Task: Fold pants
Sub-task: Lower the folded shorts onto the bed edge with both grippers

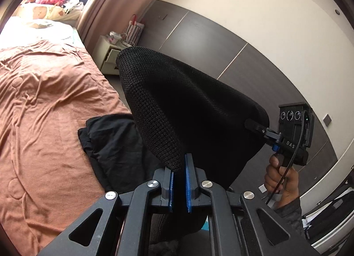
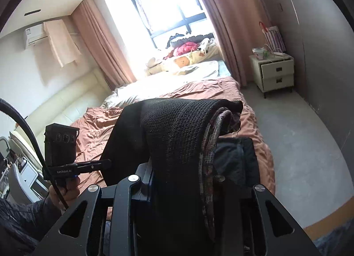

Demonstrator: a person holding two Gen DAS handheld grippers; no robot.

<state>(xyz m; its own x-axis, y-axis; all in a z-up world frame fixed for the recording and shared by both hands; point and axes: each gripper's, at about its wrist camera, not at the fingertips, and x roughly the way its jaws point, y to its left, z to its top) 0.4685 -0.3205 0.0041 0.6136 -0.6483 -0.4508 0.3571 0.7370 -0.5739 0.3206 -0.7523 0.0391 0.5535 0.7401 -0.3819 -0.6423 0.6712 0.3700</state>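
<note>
Black knit pants (image 1: 190, 109): held aloft above the bed (image 1: 44, 105), stretched between both tools. Left gripper (image 1: 179, 180): blue pads (image 1: 188, 180) pinched on a fold of the fabric. Right gripper (image 1: 254, 125): fingers clamped on the far edge of the same garment; in its own view cloth draped over and hid them. Second dark garment (image 1: 110, 145): lay crumpled on the rust-coloured bedcover beneath. Nightstand (image 2: 275, 72): stood beside the bed.

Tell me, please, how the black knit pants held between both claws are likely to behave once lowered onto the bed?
The pants sag between the left claw and right claw, so probably floppy. The coarse knit likely grips rather than slips.
</note>
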